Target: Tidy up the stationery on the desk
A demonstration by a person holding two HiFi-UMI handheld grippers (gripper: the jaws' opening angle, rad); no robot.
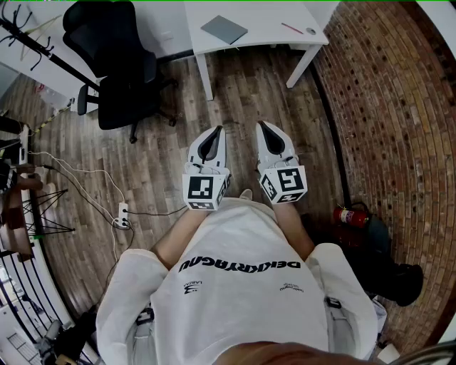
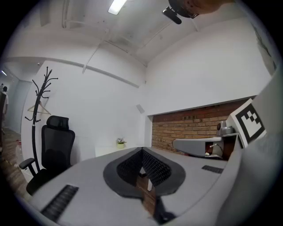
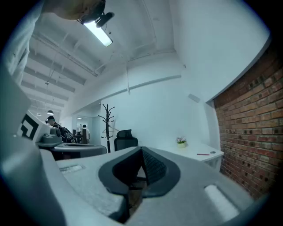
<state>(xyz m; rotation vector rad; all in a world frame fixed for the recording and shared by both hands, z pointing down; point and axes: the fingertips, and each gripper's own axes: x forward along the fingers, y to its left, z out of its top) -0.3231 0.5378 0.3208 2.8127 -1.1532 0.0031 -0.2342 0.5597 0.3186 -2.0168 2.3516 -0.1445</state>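
A white desk (image 1: 263,21) stands far ahead, against the wall. On it lie a grey notebook (image 1: 224,29), a red pen (image 1: 291,28) and a small round item (image 1: 311,31). I hold both grippers close to my chest, side by side over the wooden floor, well short of the desk. The left gripper (image 1: 216,131) and the right gripper (image 1: 264,127) are both shut with nothing between the jaws. In the right gripper view the gripper (image 3: 142,153) points at the desk (image 3: 194,151), where the red pen (image 3: 203,154) and a small potted plant (image 3: 180,141) show.
A black office chair (image 1: 117,71) stands left of the desk, with a coat rack (image 2: 42,101) beside it. A brick wall (image 1: 399,114) runs along the right, with a fire extinguisher (image 1: 349,215) at its foot. A power strip (image 1: 122,214) and cables lie on the floor at left.
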